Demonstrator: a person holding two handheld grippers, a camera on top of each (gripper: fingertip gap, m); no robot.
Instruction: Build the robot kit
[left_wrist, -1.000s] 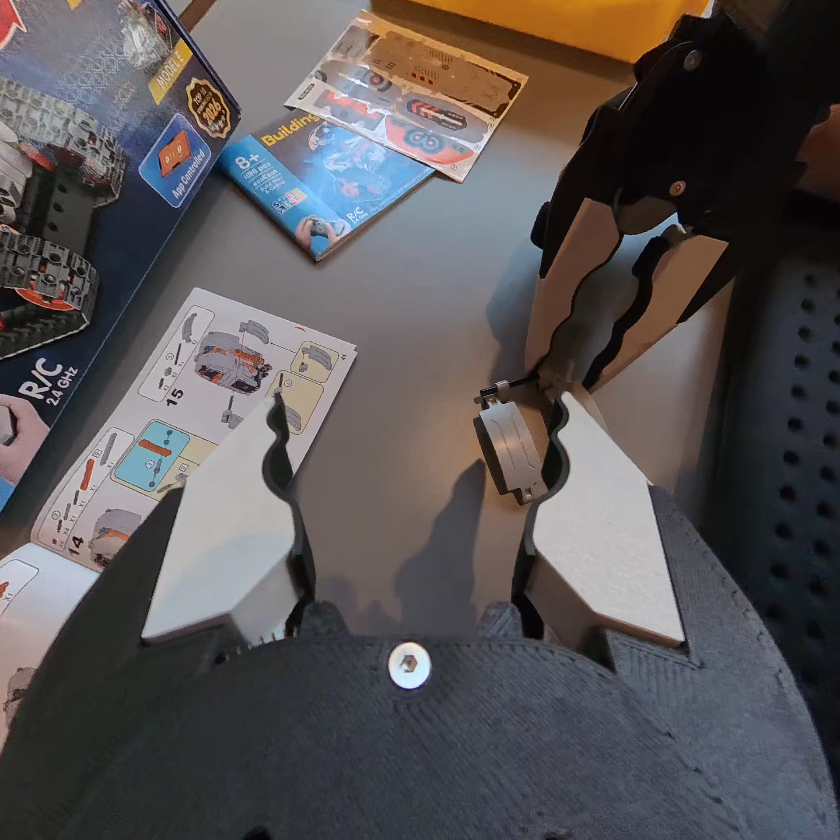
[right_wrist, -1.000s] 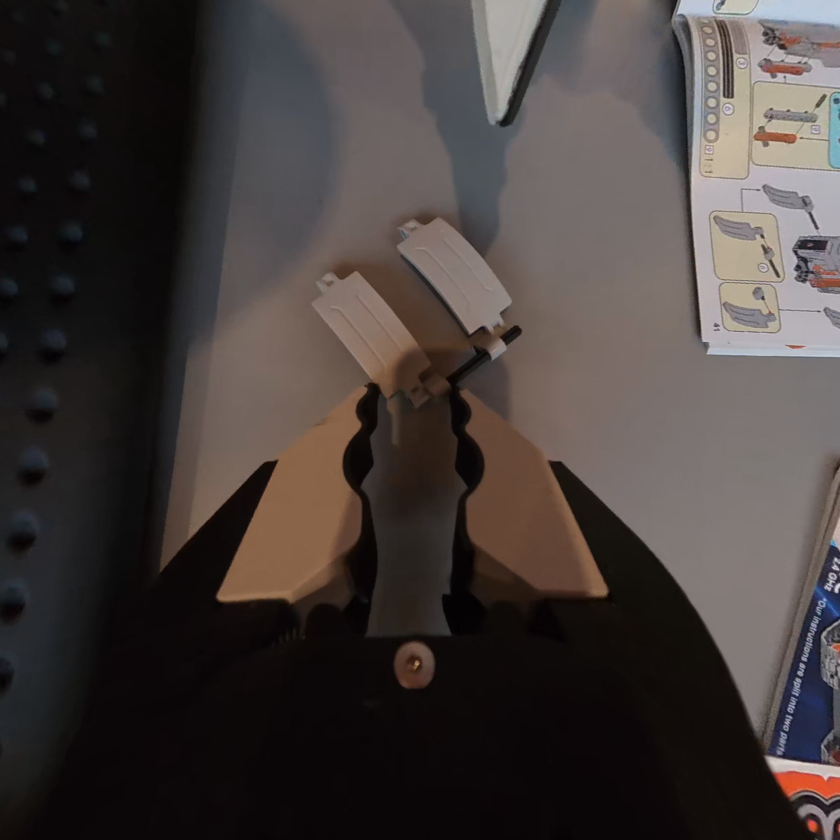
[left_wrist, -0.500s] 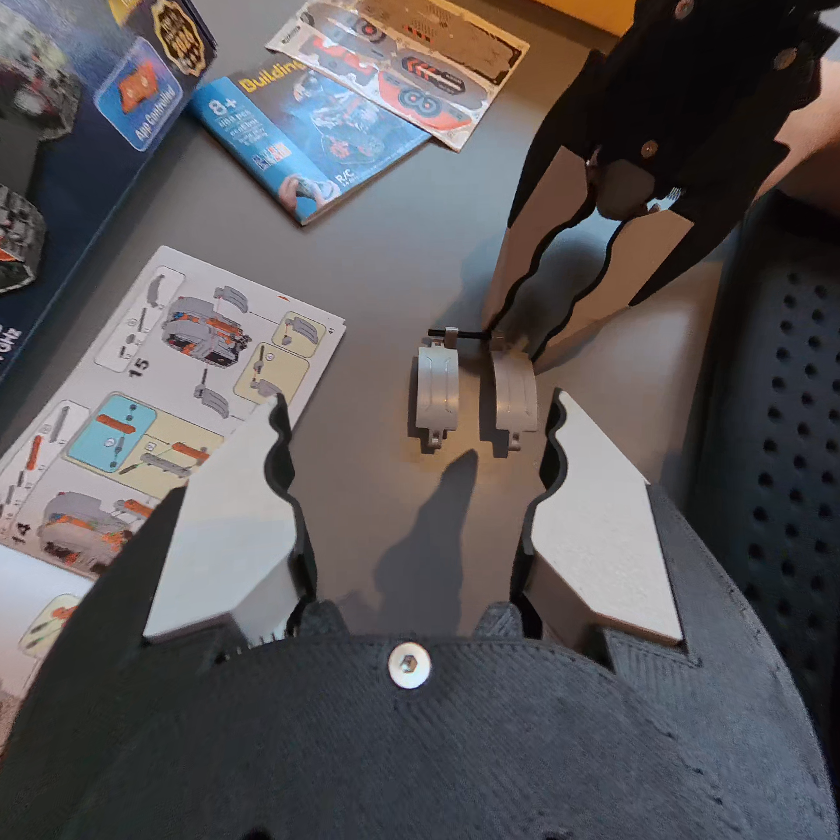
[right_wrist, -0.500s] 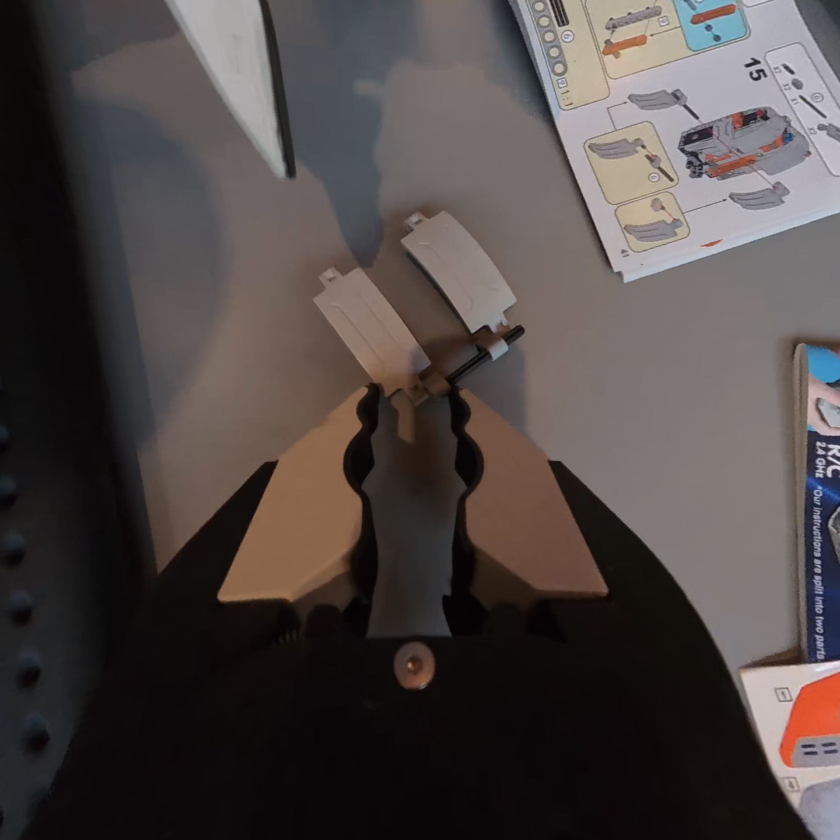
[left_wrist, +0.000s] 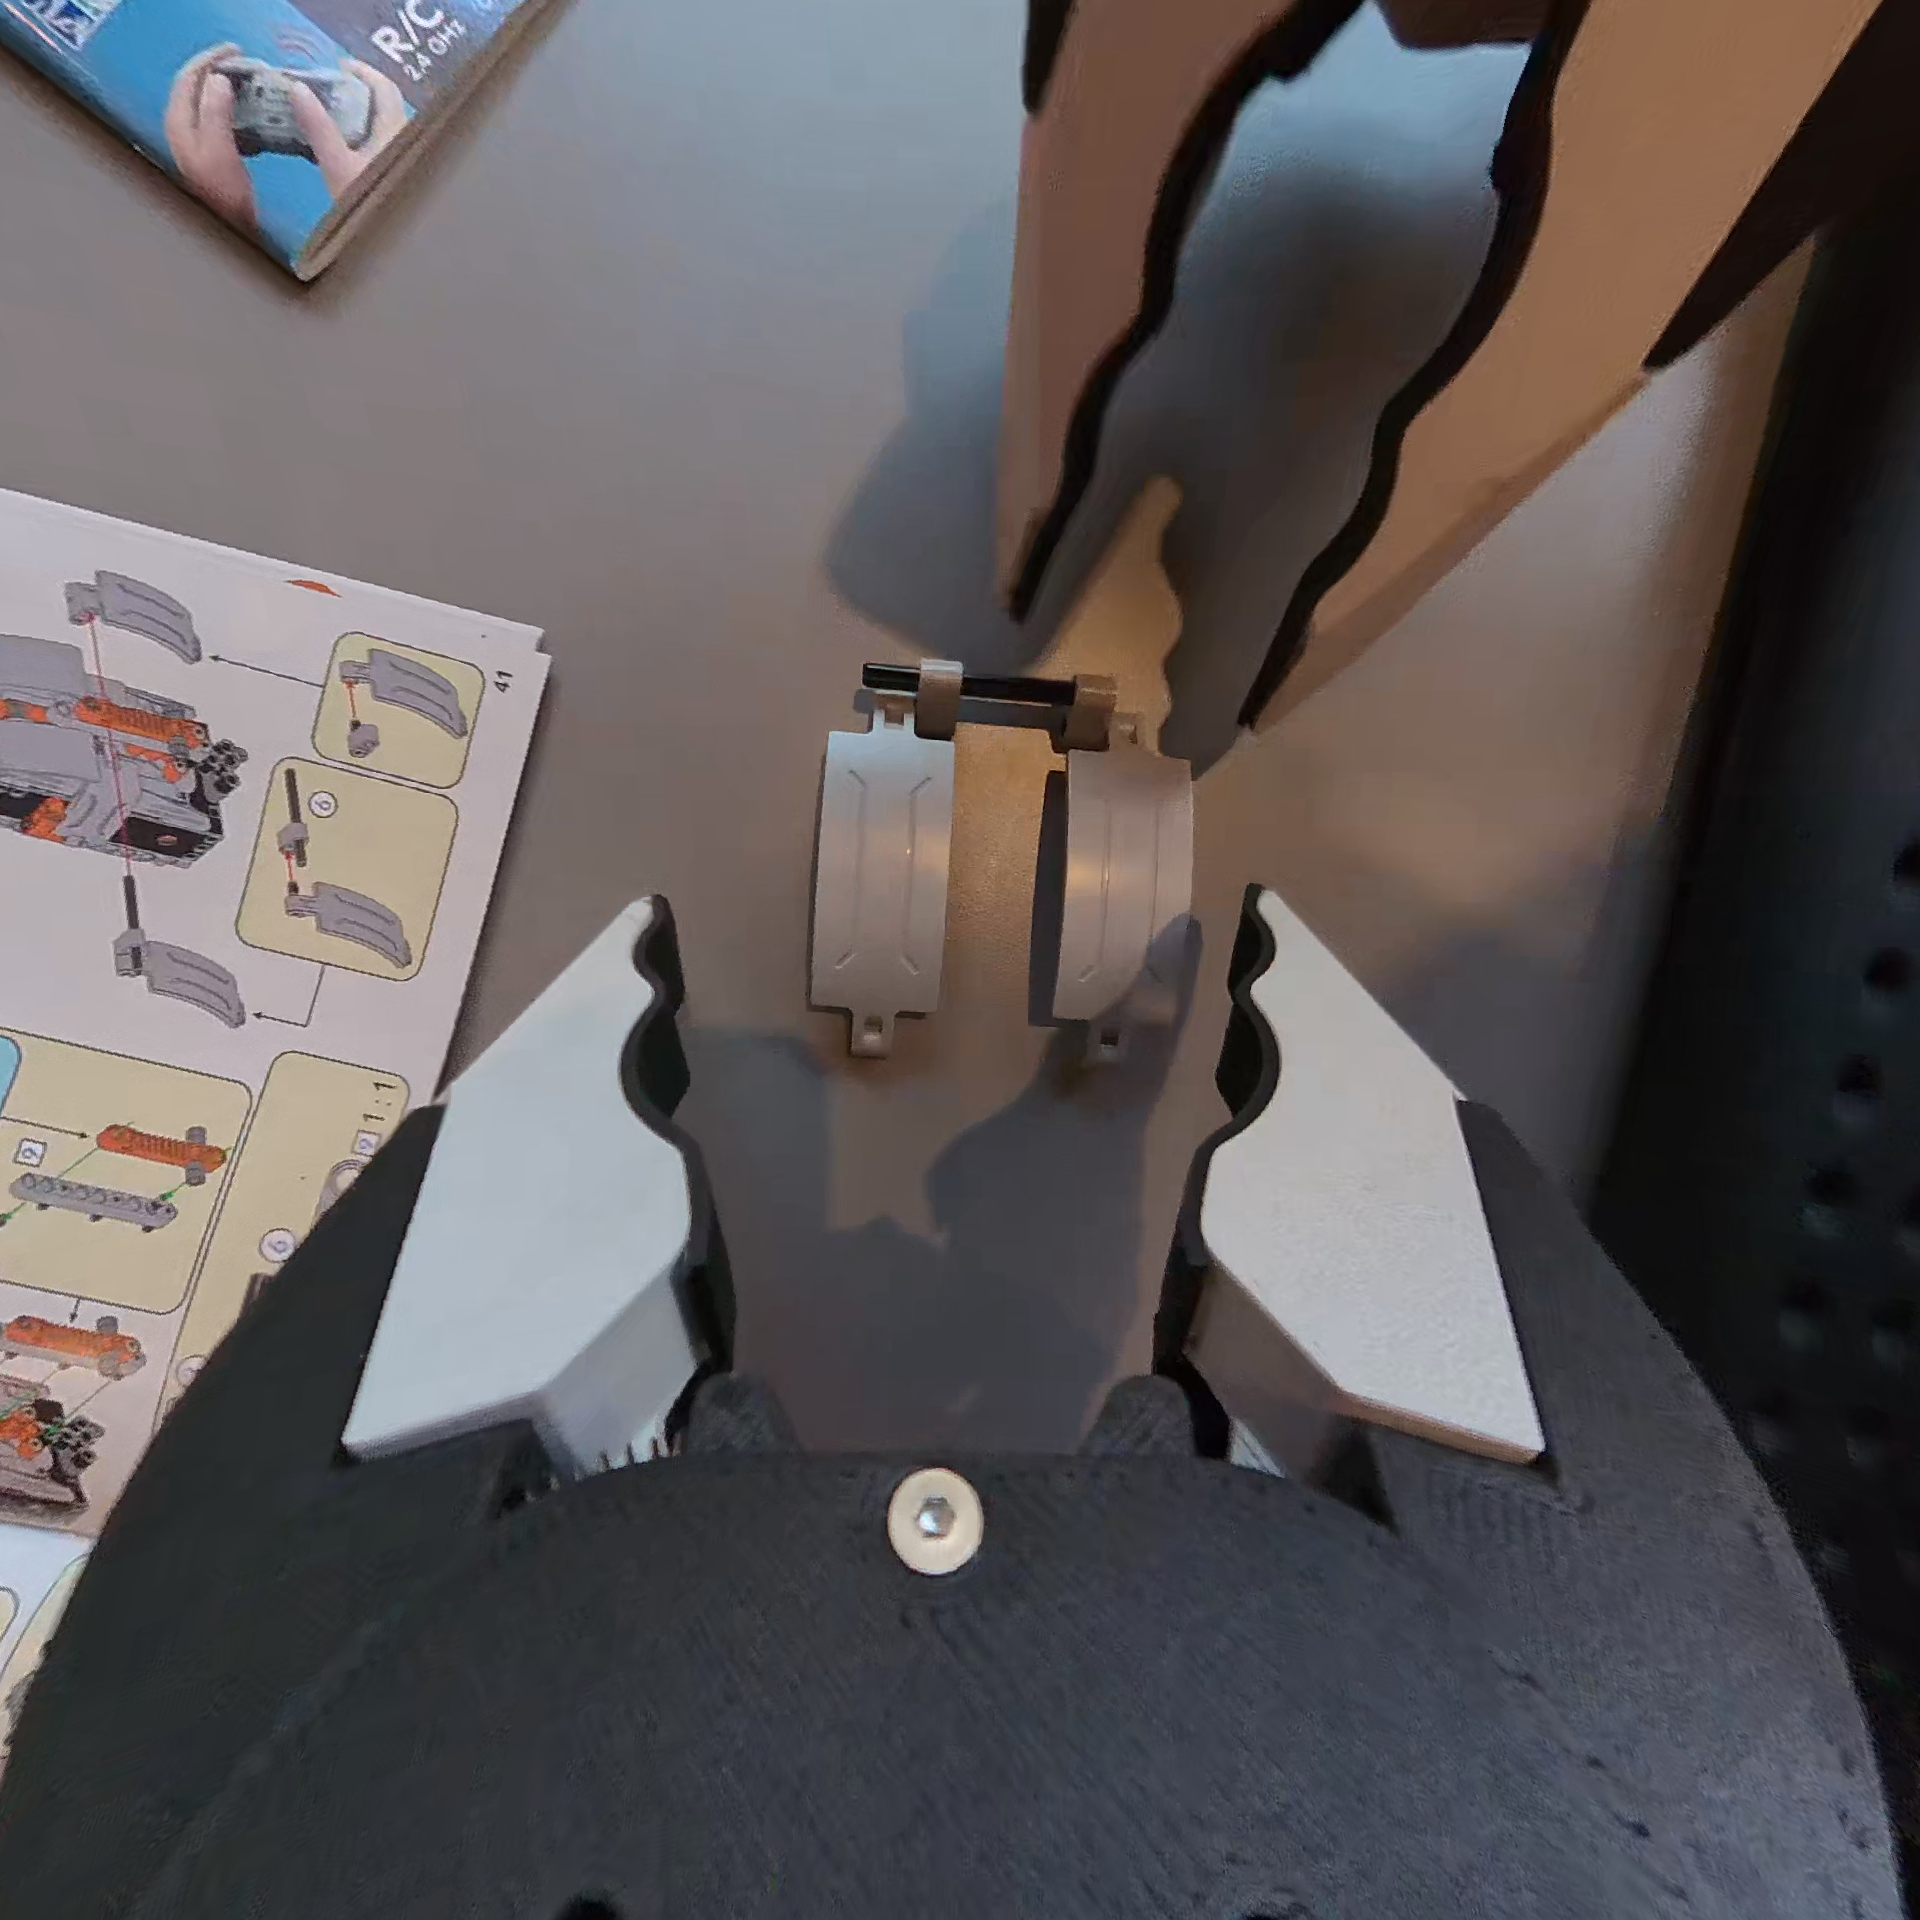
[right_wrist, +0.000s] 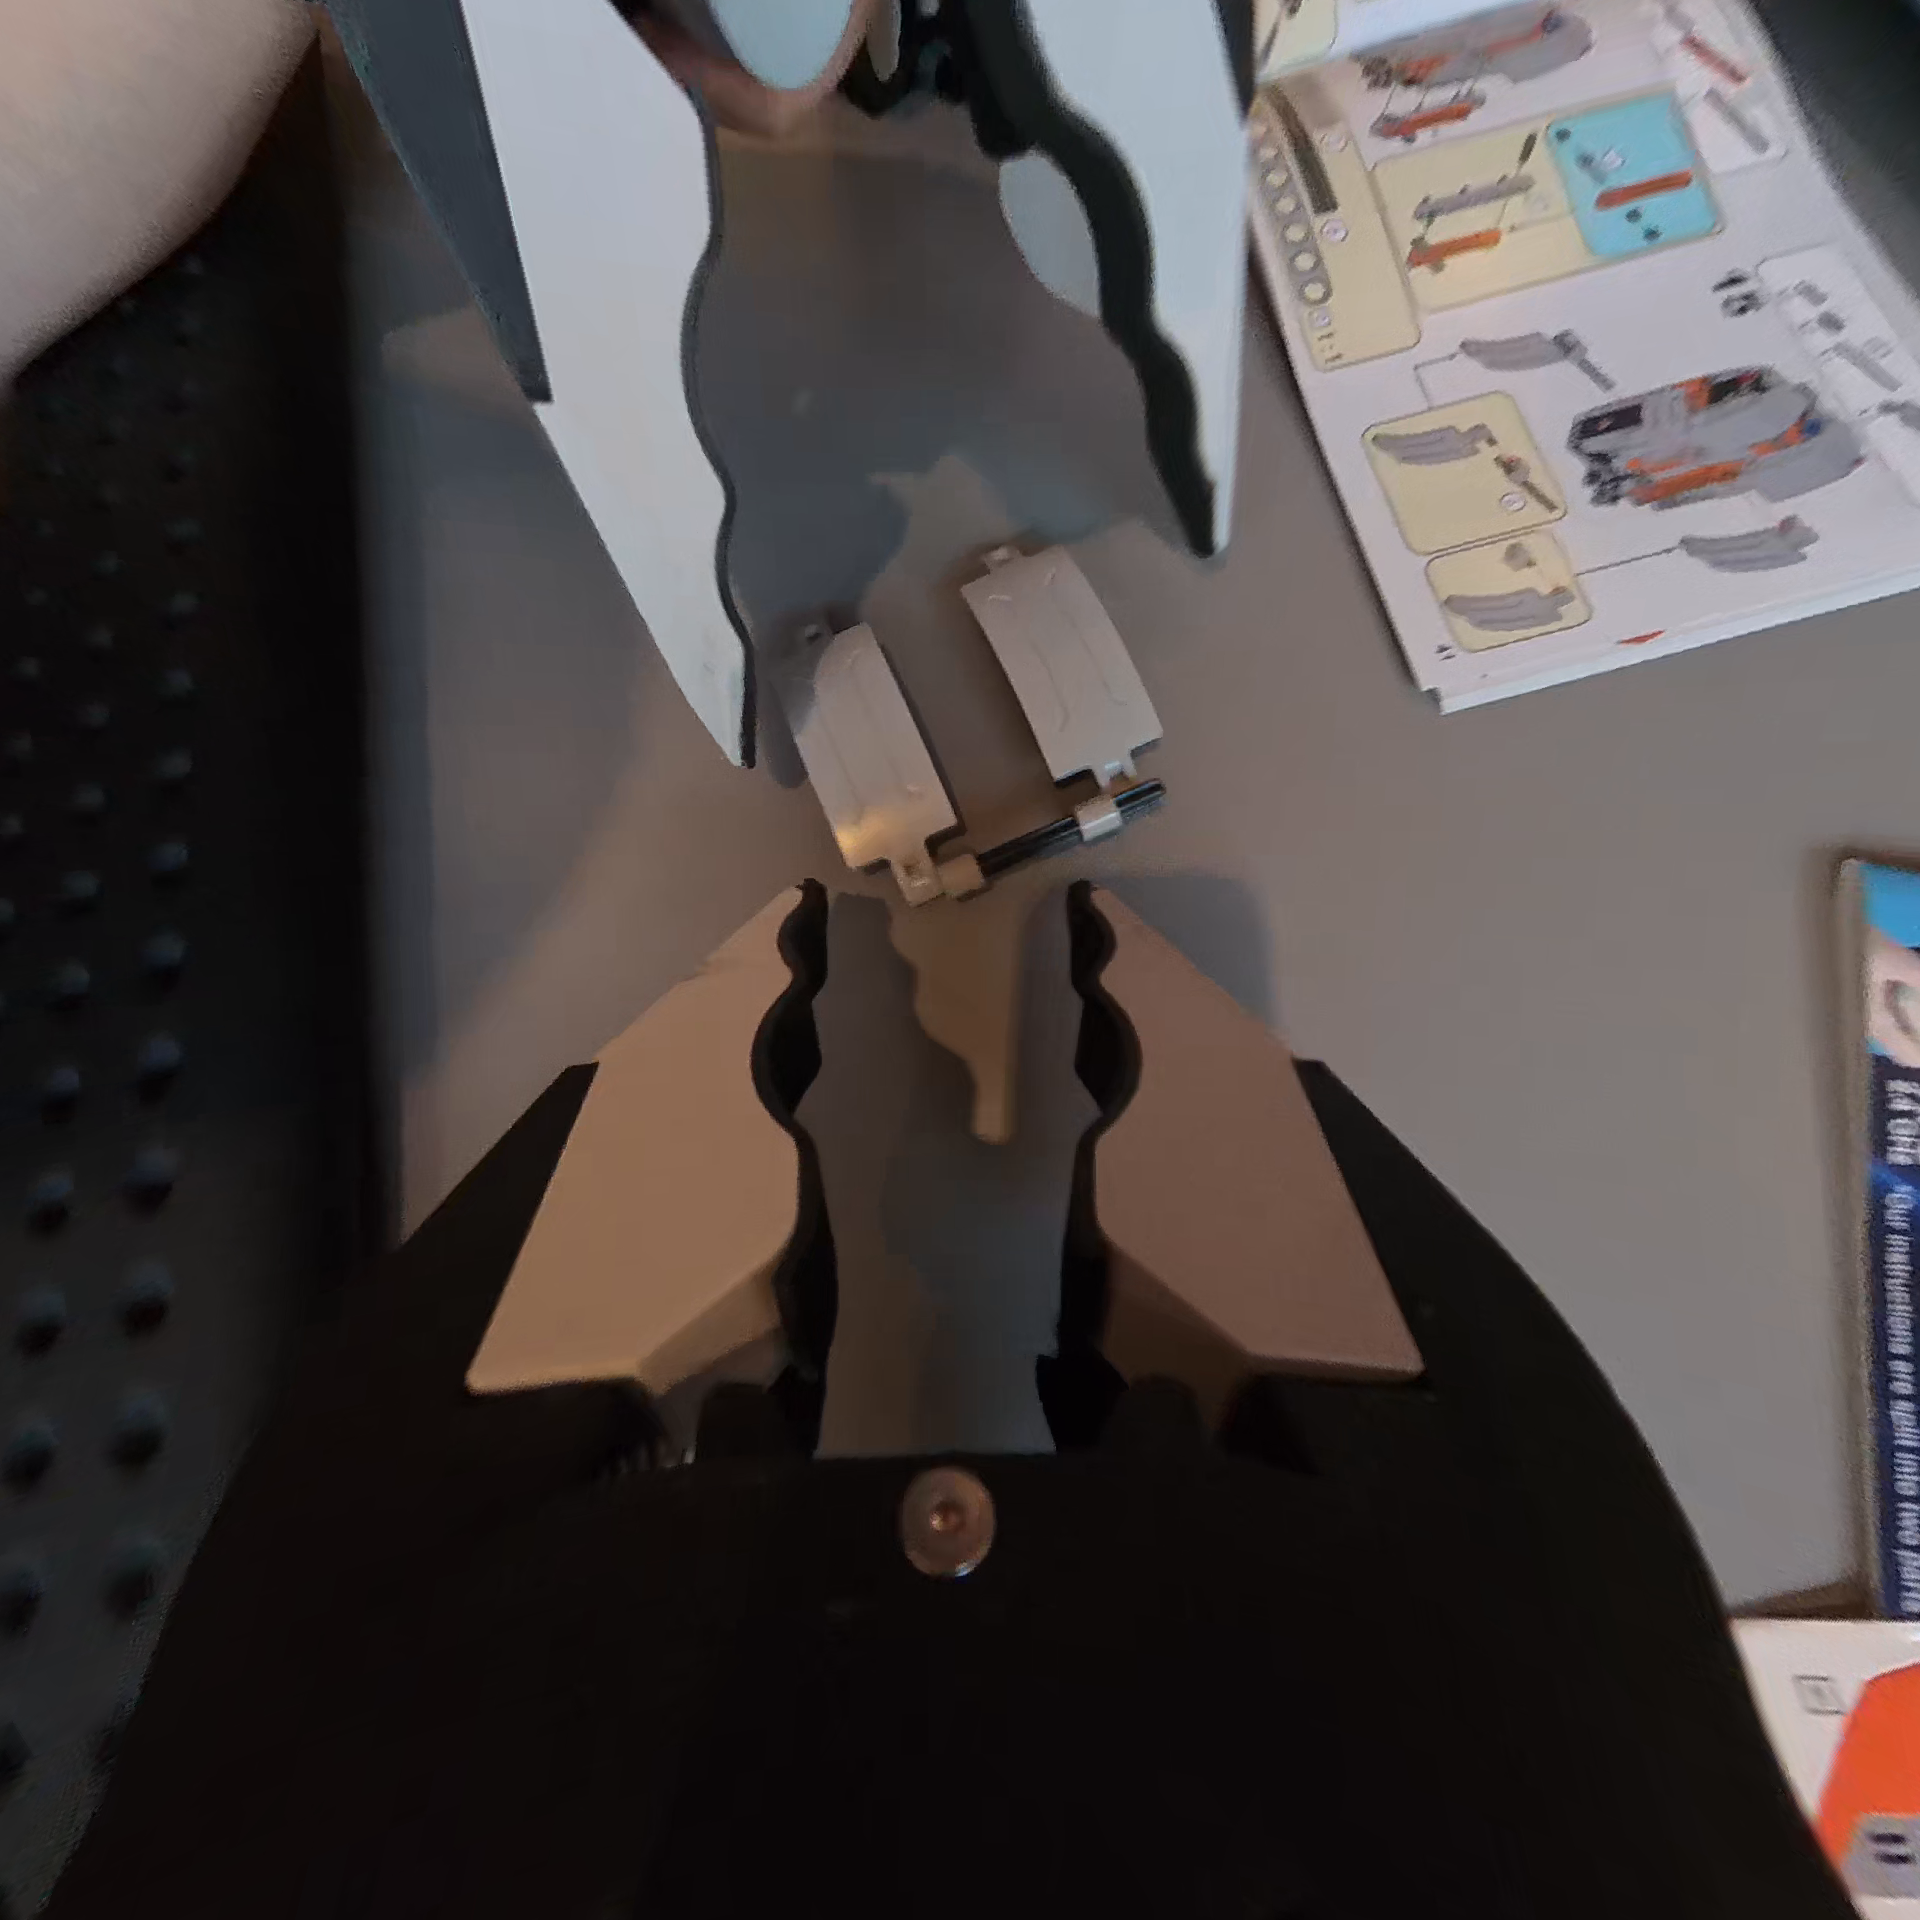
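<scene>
Two grey curved panels (left_wrist: 883, 883) (left_wrist: 1117, 894) joined by a black axle (left_wrist: 997, 686) lie on the grey table. My left gripper (left_wrist: 951, 914) is open and empty, its tips just short of the panels on either side. In the right wrist view it (right_wrist: 977, 649) straddles the panels (right_wrist: 878, 748) (right_wrist: 1060, 675), one finger (right_wrist: 675, 582) close beside the nearer panel. My right gripper (right_wrist: 945, 894) is partly open and empty, its tips just short of the axle (right_wrist: 1039, 836). It also shows opposite in the left wrist view (left_wrist: 1138, 665).
An open instruction booklet (left_wrist: 208, 935) (right_wrist: 1610, 416) lies beside the panels. A blue booklet (left_wrist: 260, 94) (right_wrist: 1881, 1247) lies farther off. A dark studded mat (left_wrist: 1818, 1039) (right_wrist: 125, 935) borders the other side. A person's arm (right_wrist: 104, 156) shows at one corner.
My left gripper has moved forward until its fingers flank the panels. My right gripper has widened a little and no longer touches the axle end. The panels now lie flat.
</scene>
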